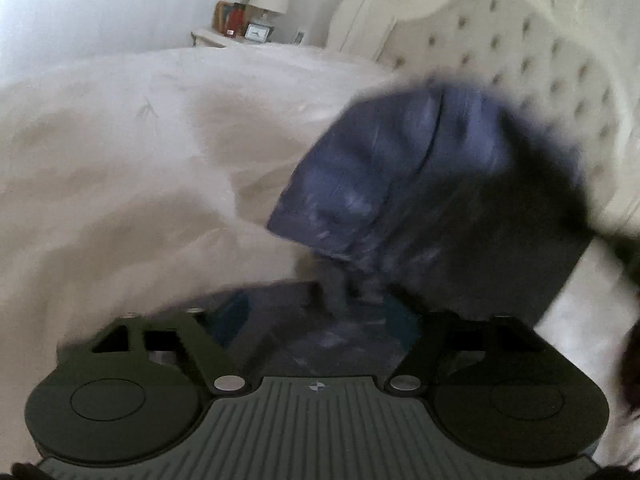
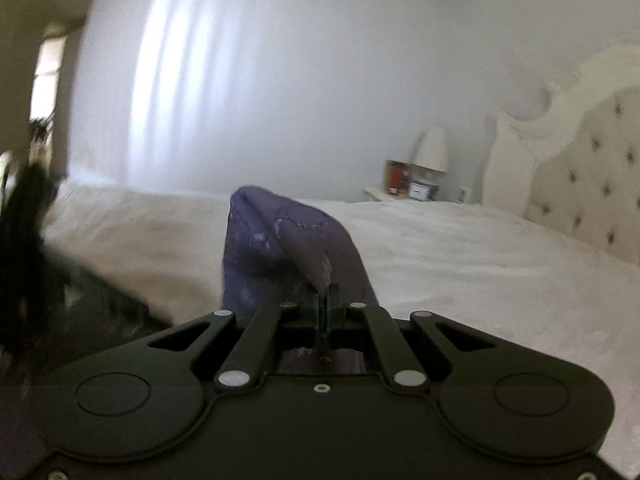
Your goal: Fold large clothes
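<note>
A dark blue-violet garment (image 1: pixel 380 168) with pale smears hangs bunched and blurred just ahead of my left gripper (image 1: pixel 318 314). Its fingers stand wide apart, and a narrow tail of the cloth drops loosely between them without being pinched. In the right wrist view the same garment (image 2: pixel 272 240) rises in a peaked fold from my right gripper (image 2: pixel 325 304), which is shut on a thin edge of the cloth. Both grippers are above a white bed (image 2: pixel 460 260). A dark blurred shape (image 1: pixel 540 240) covers the garment's right side.
The bed's rumpled white cover (image 1: pixel 120 140) fills the ground below. A tufted cream headboard (image 2: pixel 592 184) stands at the right. Beyond the bed is a nightstand with a lamp (image 2: pixel 432 152). A dark blurred mass (image 2: pixel 24 240) hangs at the left edge.
</note>
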`<state>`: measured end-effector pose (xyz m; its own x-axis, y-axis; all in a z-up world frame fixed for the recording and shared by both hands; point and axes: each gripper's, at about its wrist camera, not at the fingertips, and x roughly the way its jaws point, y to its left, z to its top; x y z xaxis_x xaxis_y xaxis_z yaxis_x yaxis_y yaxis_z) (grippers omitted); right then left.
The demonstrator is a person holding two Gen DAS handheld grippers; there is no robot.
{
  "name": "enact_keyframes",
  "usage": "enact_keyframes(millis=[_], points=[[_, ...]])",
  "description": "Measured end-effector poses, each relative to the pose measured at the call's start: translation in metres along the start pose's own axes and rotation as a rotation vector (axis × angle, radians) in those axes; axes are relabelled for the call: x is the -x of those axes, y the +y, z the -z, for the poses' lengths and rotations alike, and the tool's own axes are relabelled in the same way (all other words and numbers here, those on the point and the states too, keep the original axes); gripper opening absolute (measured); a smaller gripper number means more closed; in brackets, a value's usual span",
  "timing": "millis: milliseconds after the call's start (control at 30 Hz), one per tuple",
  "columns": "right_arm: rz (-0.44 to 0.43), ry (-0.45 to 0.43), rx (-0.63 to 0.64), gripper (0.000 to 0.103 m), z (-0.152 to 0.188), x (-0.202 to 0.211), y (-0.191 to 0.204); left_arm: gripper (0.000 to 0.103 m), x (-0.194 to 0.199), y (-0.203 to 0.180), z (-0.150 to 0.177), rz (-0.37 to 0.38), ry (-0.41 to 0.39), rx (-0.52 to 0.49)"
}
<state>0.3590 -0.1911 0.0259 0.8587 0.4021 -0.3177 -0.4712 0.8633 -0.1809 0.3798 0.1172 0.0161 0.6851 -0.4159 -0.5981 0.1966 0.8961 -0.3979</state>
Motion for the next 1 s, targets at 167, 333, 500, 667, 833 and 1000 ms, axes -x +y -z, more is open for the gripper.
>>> enact_keyframes(millis=[167,333,500,667,833,1000], points=[[-0.047,0.047,0.075,0.007,0.028,0.02,0.043,0.103,0.037,0.004,-0.005,0.137,-0.037,0.113],[-0.053,0.087,0.083,0.008,0.048,0.023,0.068,0.103,0.006,0.004,0.007,0.168,0.079,0.206],[-0.061,0.106,0.087,0.008,0.058,0.03,0.075,0.102,-0.022,0.015,0.028,0.233,0.123,0.388],[-0.056,0.122,0.031,0.016,0.059,0.034,0.069,0.018,-0.03,0.013,0.03,0.218,0.158,0.481],[-0.095,0.159,-0.256,0.082,0.066,0.052,0.043,0.013,-0.008,-0.009,0.024,0.228,0.084,0.354],[-0.228,0.155,-0.627,0.099,0.087,0.069,0.008,0.013,0.003,-0.016,0.02,0.251,0.071,0.381]])
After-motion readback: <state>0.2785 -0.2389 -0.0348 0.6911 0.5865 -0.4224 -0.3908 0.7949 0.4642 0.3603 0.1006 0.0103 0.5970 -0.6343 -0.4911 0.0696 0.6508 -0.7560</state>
